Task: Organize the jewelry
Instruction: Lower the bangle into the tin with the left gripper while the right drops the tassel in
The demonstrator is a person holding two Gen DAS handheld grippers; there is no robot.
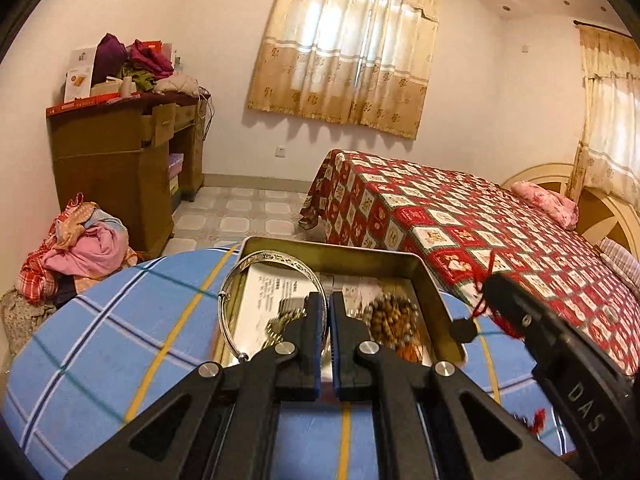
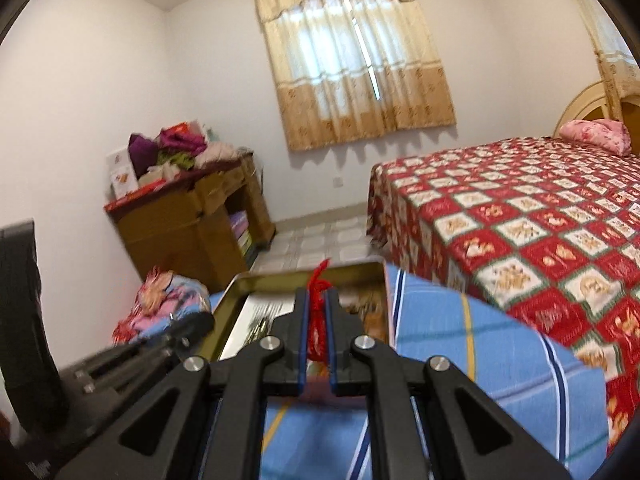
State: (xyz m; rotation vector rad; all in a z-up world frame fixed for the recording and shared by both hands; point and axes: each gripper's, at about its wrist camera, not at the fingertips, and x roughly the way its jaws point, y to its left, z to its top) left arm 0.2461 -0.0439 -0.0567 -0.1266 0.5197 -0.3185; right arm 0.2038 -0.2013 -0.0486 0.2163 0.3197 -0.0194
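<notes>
The blue plaid cloth (image 1: 120, 340) covers the surface that carries everything. On it, toward the far edge, sits the open metal tin (image 1: 434, 276), a stiff shallow box with thin walls; a printed sheet lines its floor, and a heap of brown beads (image 1: 394, 320) lies by its right wall.

The silver bangle (image 1: 248, 276) is a rigid, smooth hoop, likely light and slippery. It hangs over the tin's left wall, and the left gripper (image 1: 329, 312) has its 2 jaws nearly together on the band's right side. A pinch across the band's thin section seems the sound hold, since the hoop could swing about that point.

The red cord charm (image 2: 317, 320) is soft and limp, probably very light. The right gripper (image 2: 316, 312) is clamped narrowly on it above the tin's near side. Holding its thick body rather than the loose tassel should keep it from slipping.
</notes>
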